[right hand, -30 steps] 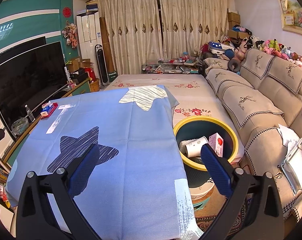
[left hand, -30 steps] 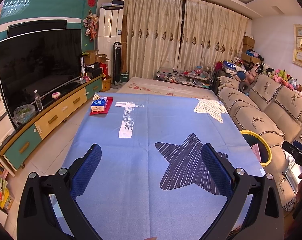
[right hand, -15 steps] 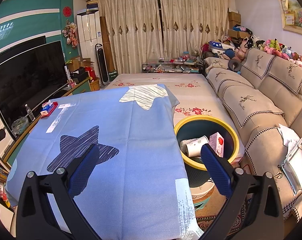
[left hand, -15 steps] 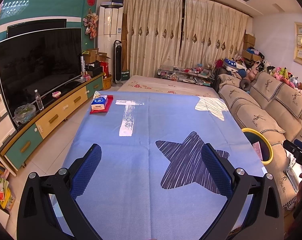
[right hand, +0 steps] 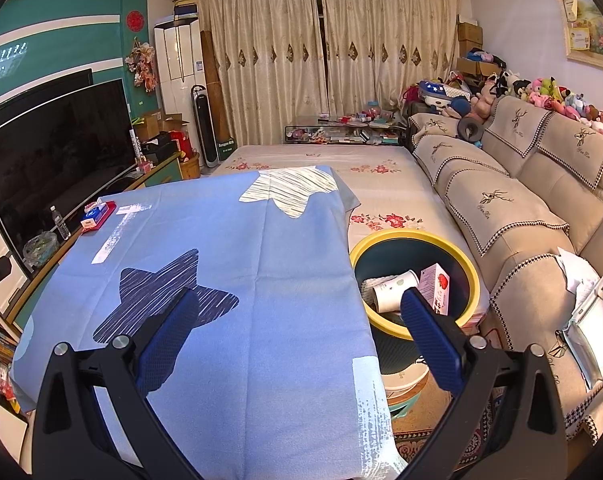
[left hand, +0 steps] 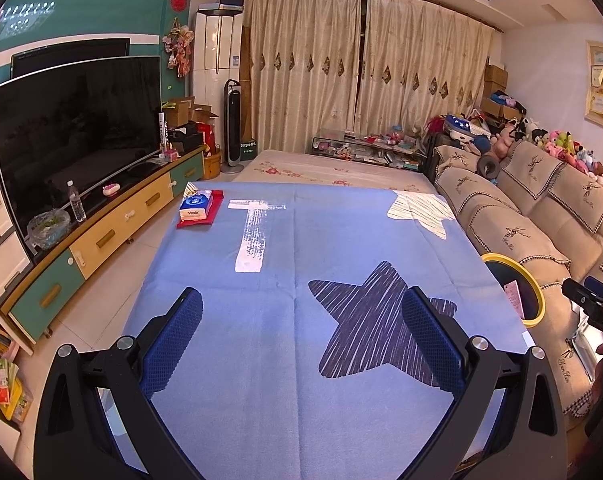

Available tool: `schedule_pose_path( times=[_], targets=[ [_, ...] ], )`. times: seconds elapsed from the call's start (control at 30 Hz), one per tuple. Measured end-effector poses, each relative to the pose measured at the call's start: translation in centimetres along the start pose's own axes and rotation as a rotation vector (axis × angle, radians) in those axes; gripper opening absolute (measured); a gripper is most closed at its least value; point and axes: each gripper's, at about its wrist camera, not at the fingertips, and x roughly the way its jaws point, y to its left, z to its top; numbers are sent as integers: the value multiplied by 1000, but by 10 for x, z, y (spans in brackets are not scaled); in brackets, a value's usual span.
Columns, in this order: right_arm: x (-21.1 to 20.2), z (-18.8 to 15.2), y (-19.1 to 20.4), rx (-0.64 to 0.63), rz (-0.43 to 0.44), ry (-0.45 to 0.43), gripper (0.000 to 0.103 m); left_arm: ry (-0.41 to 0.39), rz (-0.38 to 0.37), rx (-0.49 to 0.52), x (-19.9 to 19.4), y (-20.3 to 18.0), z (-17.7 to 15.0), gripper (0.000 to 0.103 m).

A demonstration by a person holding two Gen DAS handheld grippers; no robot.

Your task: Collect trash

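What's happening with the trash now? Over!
Left gripper open, empty. Right gripper open, empty. Yellow-rimmed trash bin holds a paper cup and pink carton. Nothing blocking.

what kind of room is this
Most likely a home living room: a large television on a long low cabinet, a beige sofa lined with plush toys, and drawn curtains at the far end.

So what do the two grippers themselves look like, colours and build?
Both match: the left gripper and right gripper have glossy black angular frames with silver round bolt heads, and jaws faced with blue mesh-textured pads. No cables or sleeves show.
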Motion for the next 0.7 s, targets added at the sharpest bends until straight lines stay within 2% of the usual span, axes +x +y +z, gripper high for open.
schedule_pose_path(
  times=[0.33,0.5,0.6,0.7],
  targets=[
    [2,-3,2,-3,0,0,96,12,19,-12,5,0,1,98],
    [2,-2,1,-2,1,1,96,-11,0,21,5,-4,0,98],
    [6,-3,4,-8,1,7,96,-42,0,47,5,-8,1,95],
    [17,1,9,-25,13,18,96,-28,6,37,20,-5,7,98]
  ],
)
